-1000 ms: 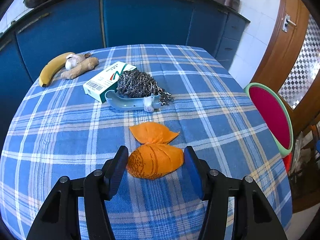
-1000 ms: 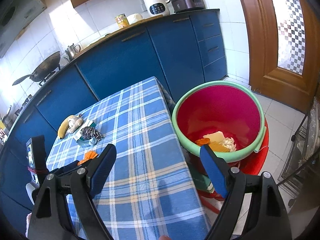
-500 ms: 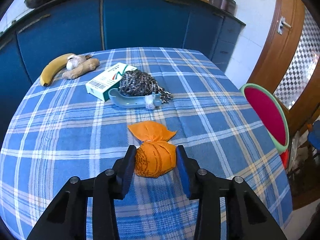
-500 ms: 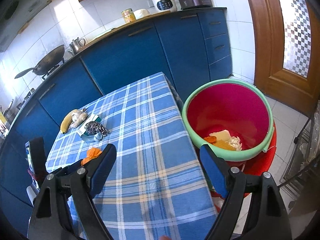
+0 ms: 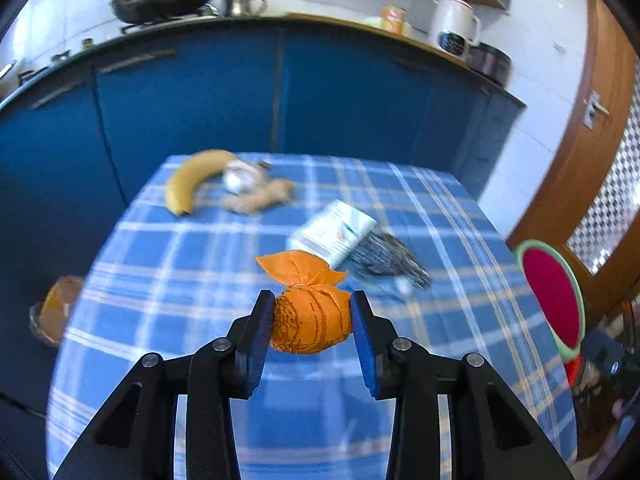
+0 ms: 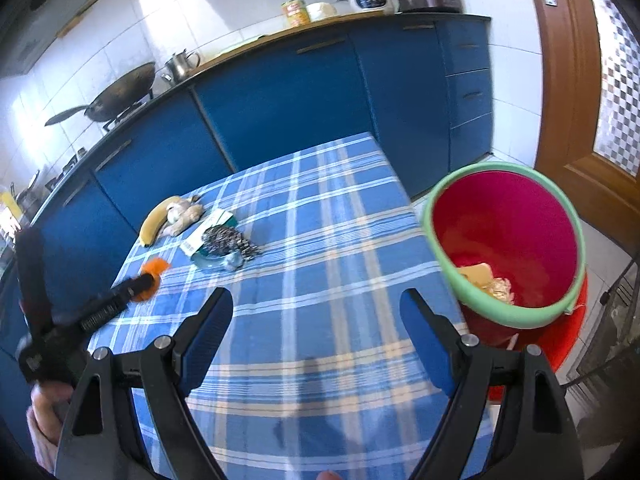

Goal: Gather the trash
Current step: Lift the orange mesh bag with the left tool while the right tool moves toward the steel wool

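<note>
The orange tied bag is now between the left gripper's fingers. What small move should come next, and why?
Probably carry it across the table toward the red bin at the table's right side. The left gripper is shut on the orange tied bag, both pads pressing its sides. The bin stands open with some trash already inside. The right gripper is open and empty, so it need not help.

Left tool (image 5: 311, 318) clamped on its load, right tool (image 6: 316, 320) wide open, empty.
</note>
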A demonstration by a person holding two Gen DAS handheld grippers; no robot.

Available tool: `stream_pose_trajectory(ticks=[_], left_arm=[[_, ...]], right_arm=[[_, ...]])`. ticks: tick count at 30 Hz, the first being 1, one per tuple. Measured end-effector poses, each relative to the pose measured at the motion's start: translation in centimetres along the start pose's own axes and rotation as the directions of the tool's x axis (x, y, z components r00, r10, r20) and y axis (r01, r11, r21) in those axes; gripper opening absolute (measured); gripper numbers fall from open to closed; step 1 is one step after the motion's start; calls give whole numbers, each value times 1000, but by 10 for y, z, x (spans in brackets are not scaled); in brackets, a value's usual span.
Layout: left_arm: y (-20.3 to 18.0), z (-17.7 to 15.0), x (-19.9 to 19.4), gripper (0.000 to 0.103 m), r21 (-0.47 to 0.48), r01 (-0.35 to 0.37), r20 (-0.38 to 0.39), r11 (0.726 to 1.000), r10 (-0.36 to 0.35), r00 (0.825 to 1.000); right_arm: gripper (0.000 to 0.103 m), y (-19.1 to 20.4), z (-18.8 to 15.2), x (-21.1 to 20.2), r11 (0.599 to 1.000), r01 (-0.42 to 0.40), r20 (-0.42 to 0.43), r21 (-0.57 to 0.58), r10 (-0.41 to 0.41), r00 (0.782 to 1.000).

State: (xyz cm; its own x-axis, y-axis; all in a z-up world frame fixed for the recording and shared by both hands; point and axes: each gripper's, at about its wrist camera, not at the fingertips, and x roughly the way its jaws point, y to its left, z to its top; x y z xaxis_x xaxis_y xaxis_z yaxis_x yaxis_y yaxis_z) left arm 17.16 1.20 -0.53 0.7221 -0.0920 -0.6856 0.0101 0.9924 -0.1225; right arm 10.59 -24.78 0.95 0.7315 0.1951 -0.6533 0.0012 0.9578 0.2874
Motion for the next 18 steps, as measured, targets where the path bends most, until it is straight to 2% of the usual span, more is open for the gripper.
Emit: stream_pose_trajectory(ticks=[7, 12, 18], left_arm=[[43, 14, 3, 39, -62, -39, 14, 997, 40, 999], [63, 14, 14, 39, -106, -55, -3, 993, 55, 998], [79, 7, 31, 39, -141, -71, -39, 987, 67, 997]], right_arm=[[85, 41, 1, 31, 999, -34, -46, -36, 33, 998], [85, 67, 0, 57, 998, -48, -84, -43, 44, 996], [93, 96, 2, 95, 999, -24, -118, -42, 19, 993]])
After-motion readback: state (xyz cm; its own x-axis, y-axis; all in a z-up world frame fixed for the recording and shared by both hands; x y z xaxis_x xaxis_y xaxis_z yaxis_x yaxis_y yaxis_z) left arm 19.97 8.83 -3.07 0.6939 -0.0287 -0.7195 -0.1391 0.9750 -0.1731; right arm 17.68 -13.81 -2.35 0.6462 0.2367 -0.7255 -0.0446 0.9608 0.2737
